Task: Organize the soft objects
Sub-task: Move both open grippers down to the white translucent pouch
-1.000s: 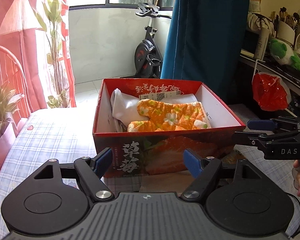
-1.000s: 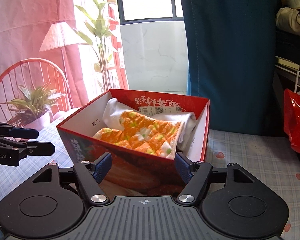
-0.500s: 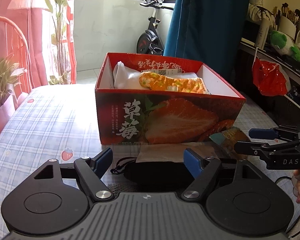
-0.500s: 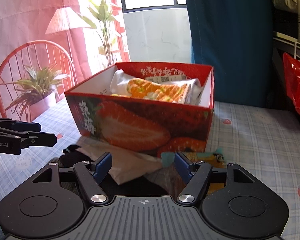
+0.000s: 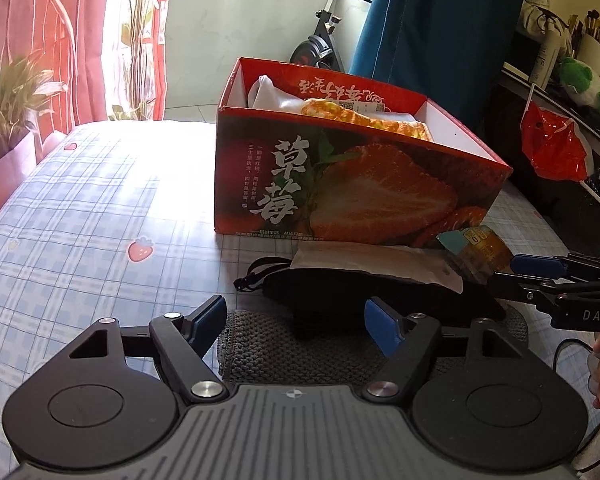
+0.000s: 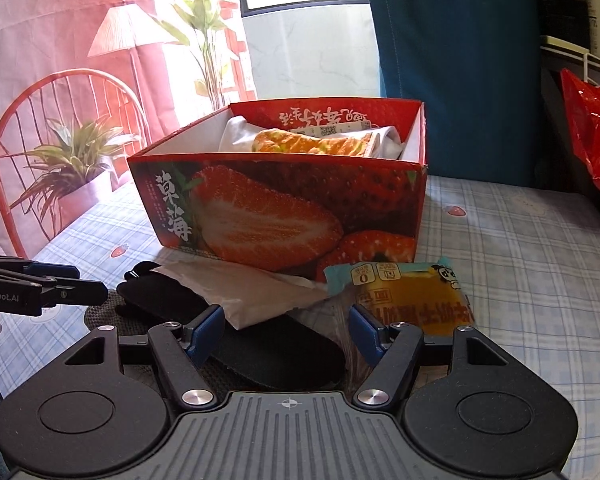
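Note:
A red strawberry-print box (image 5: 340, 188) (image 6: 280, 208) stands on the checked tablecloth. It holds an orange floral cloth (image 5: 360, 118) (image 6: 312, 144) on top of a white cloth (image 5: 268, 94) (image 6: 236, 136). In front of the box lie a black soft item with a strap (image 5: 340, 292) (image 6: 272, 348), a white pouch (image 5: 380, 260) (image 6: 252, 292), a grey knitted piece (image 5: 300, 348) and a yellow snack packet (image 5: 480, 248) (image 6: 412, 296). My left gripper (image 5: 296, 320) (image 6: 92, 281) is low over the black item, its jaws closing, pads clear of it. The right gripper (image 6: 286, 328) (image 5: 508, 272) is open over the same pile.
A red chair (image 6: 60, 120) and potted plants (image 5: 8, 96) stand at the table's left edge. A red plastic bag (image 5: 556, 148) hangs from a cluttered shelf on the right. A blue curtain (image 6: 460, 60) and an exercise bike (image 5: 320, 40) are behind the box.
Both grippers have sunk from above the box to table level in front of it. The black item, white pouch, grey piece and packet have come into view between the fingers.

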`<state>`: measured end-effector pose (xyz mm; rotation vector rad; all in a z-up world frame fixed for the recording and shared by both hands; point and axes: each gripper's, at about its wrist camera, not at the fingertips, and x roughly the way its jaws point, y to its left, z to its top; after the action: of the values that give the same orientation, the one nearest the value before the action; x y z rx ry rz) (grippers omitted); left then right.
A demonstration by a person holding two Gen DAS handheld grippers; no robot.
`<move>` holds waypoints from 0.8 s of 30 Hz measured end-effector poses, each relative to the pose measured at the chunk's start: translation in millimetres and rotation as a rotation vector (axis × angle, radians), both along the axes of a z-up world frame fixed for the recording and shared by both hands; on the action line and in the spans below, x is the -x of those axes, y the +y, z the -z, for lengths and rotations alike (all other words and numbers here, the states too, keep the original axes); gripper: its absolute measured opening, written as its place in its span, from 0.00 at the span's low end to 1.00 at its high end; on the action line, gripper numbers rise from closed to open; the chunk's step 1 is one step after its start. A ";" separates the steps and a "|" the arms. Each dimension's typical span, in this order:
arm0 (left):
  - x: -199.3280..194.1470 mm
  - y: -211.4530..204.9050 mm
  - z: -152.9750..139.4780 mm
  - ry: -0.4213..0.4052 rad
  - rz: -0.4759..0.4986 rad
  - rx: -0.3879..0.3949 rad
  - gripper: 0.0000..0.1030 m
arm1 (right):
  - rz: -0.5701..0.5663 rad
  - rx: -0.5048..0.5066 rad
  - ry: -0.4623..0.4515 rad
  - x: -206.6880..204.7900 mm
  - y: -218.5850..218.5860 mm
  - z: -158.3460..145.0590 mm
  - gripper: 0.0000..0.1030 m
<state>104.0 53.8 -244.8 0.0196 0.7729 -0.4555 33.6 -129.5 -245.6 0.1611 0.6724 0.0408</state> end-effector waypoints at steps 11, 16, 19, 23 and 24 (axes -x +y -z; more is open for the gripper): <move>-23.2 7.2 3.3 0.042 -0.044 0.036 0.68 | -0.025 -0.024 0.000 -15.4 6.7 3.5 0.60; -36.0 3.7 6.8 0.058 -0.047 0.045 0.65 | -0.017 -0.036 0.021 -32.5 11.1 8.2 0.60; -43.9 0.7 8.5 0.071 -0.049 0.053 0.62 | -0.012 -0.043 0.029 -42.6 15.8 12.3 0.59; -59.2 -9.9 10.4 0.089 -0.042 0.057 0.58 | 0.001 -0.031 0.067 -53.6 22.6 21.3 0.54; -63.5 -13.0 11.3 0.096 -0.037 0.057 0.57 | -0.001 -0.028 0.080 -55.7 24.0 24.6 0.54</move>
<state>167.5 40.8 -256.1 -0.0702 0.8525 -0.4458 89.2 -105.5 -270.2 0.1896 0.7523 0.0452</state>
